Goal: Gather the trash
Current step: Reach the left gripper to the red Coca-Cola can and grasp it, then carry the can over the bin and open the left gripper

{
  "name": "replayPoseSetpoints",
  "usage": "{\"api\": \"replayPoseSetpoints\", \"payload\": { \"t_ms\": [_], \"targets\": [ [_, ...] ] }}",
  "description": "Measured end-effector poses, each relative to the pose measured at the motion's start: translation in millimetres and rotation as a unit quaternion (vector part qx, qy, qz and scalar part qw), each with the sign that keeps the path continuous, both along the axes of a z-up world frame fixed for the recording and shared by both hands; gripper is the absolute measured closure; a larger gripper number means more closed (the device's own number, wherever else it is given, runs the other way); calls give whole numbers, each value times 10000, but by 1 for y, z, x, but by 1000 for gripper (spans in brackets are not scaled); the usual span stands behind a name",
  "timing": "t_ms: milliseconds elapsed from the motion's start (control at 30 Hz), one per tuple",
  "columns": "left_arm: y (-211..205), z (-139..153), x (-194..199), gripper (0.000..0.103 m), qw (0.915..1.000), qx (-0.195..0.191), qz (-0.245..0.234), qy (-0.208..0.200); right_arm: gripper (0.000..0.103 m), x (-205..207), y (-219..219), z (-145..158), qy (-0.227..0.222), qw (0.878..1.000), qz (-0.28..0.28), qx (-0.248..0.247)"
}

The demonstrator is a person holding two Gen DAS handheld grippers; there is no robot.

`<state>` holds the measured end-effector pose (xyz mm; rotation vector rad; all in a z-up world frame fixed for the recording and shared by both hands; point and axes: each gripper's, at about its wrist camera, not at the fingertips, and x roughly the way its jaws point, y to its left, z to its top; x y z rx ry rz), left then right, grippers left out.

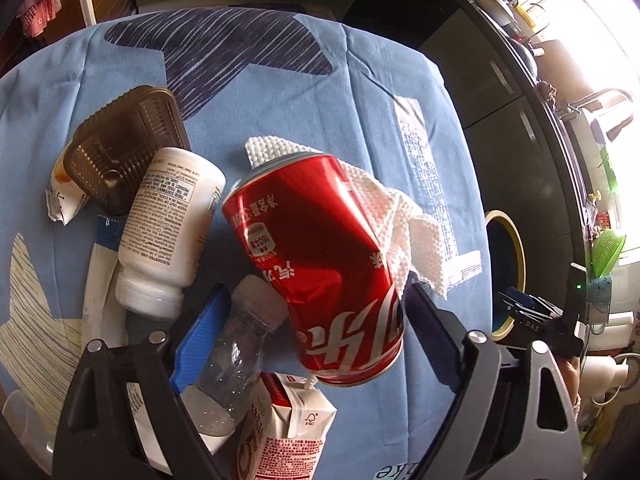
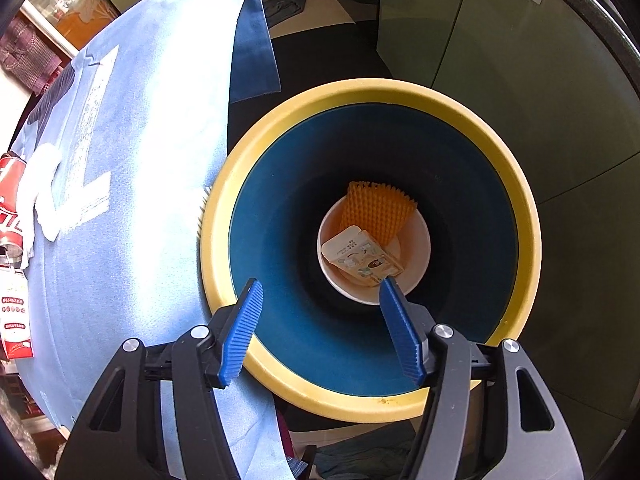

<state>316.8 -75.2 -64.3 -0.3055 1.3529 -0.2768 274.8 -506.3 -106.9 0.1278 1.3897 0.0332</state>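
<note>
A dented red cola can (image 1: 316,248) lies on the blue-clothed table (image 1: 360,80) with a white paper tissue (image 1: 404,220) under its far side. A clear plastic bottle (image 1: 236,352) lies against the can's left side. My left gripper (image 1: 316,288) is open and points down; can and bottle lie between its fingers, the pads not pressing. A red-and-white drink carton (image 1: 288,428) lies just below them. My right gripper (image 2: 320,284) hangs open and empty over a yellow-rimmed blue bin (image 2: 520,208). The bin holds a white bowl (image 2: 416,280), orange foam netting (image 2: 376,208) and a small carton (image 2: 360,260).
Left of the can lie a white pill bottle (image 1: 168,224), a brown plastic tray (image 1: 120,144) and a torn wrapper (image 1: 64,200). The bin (image 1: 516,248) stands on the floor past the table's right edge. Dark cabinets (image 1: 500,140) and a cluttered counter run behind it.
</note>
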Motion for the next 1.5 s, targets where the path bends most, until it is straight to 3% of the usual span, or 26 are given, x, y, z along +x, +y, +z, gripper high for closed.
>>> {"api": "replayPoseSetpoints", "payload": {
  "t_ms": [167, 333, 500, 667, 767, 800, 967, 1067, 1500],
  "targets": [
    [-3, -3, 3, 18, 9995, -185, 82, 224, 42, 1, 0, -3, 20, 10000, 27, 15],
    [-5, 1, 9, 15, 9998, 184, 51, 107, 41, 0, -2, -7, 31, 10000, 44, 60],
    [-11, 5, 14, 14, 9996, 182, 59, 185, 41, 0, -6, -13, 72, 10000, 17, 59],
    [-21, 6, 22, 15, 9988, 458, 28, 143, 41, -2, -5, -15, 87, 9999, 38, 100],
    [-23, 5, 25, 25, 9984, 562, 1, 106, 41, -4, -5, -16, 76, 9999, 55, 116],
    [-23, 4, 26, 34, 9983, 574, -13, 96, 41, -4, -6, -16, 74, 9999, 56, 121],
    [-21, 3, 27, 40, 9984, 544, -66, 128, 41, -6, -8, -19, 74, 9999, 29, 141],
    [-24, 7, 23, 52, 9986, 515, -144, 28, 41, -7, -8, -18, 84, 9999, 33, 144],
    [-49, 42, 8, 53, 9933, 702, -728, -555, 41, -12, -6, -4, -47, 9998, 67, 186]
  ]
}}
